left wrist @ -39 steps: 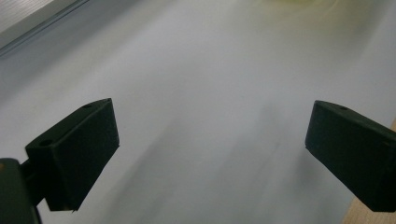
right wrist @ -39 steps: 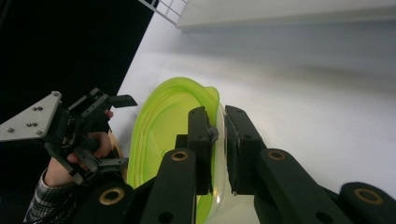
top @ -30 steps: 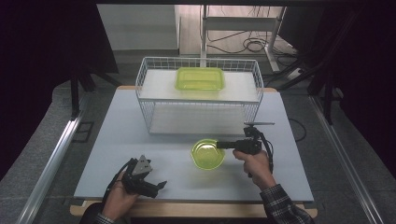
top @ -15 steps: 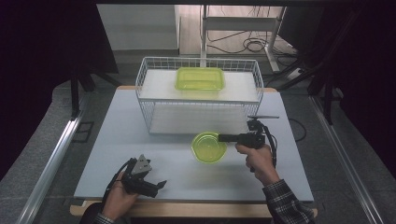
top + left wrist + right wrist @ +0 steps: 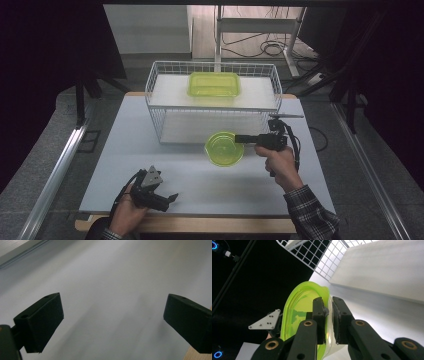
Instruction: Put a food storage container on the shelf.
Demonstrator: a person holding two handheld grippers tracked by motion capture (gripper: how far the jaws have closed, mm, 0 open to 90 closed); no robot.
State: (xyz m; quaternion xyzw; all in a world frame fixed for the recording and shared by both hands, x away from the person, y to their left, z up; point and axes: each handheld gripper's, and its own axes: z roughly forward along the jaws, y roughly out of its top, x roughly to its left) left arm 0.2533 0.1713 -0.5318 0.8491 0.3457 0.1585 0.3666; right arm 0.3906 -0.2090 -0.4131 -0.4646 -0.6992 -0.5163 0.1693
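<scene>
A round yellow-green plastic bowl [image 5: 224,148] hangs above the white table, just in front of the wire basket [image 5: 155,87]. My right gripper [image 5: 240,139] is shut on the bowl's right rim and points left. In the right gripper view the bowl [image 5: 297,310] stands on edge, and the two pads [image 5: 319,312] pinch its wall at my right gripper [image 5: 327,315]. A rectangular yellow-green container [image 5: 214,84] lies inside the basket. My left gripper [image 5: 172,199] rests low at the table's front left. Its jaws stand wide apart over bare table in the left gripper view [image 5: 112,320].
The wire basket takes up the back middle of the white table [image 5: 110,150]. The table's wooden front edge [image 5: 200,224] runs under my left hand. Dark floor, a metal rail [image 5: 55,175] at left and cables behind surround the table.
My right gripper has lifted the bowl off the table and carried it a little toward the basket. The left hand has stayed put.
</scene>
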